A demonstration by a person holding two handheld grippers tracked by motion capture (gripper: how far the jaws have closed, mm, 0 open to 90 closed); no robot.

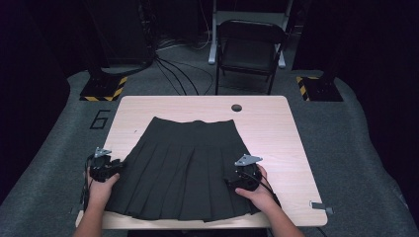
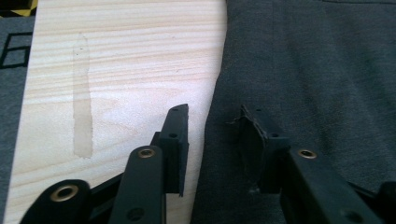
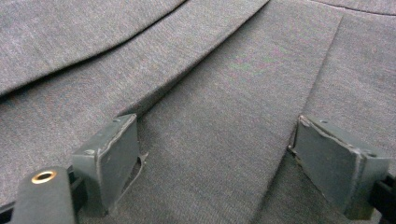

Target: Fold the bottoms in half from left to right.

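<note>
A black pleated fabric skirt point(image 1: 185, 165) lies spread flat on the light wooden table point(image 1: 276, 128), waistband toward twelve o'clock and hem toward six. The left gripper point(image 2: 212, 140), at the skirt's nine o'clock edge, has its jaws parted astride that edge, one over bare wood and one over cloth, pinching nothing. The right gripper point(image 3: 217, 158), near the skirt's four o'clock side, holds its jaws wide apart over the pleats, released.

Skirt point(image 1: 185, 168) lies flat mid-frame on the table point(image 1: 276, 128), waistband toward the top. My left gripper point(image 1: 104, 167) sits at its left edge, my right gripper point(image 1: 245, 174) on its lower right. Chair point(image 1: 249, 47) up top, behind the table.
</note>
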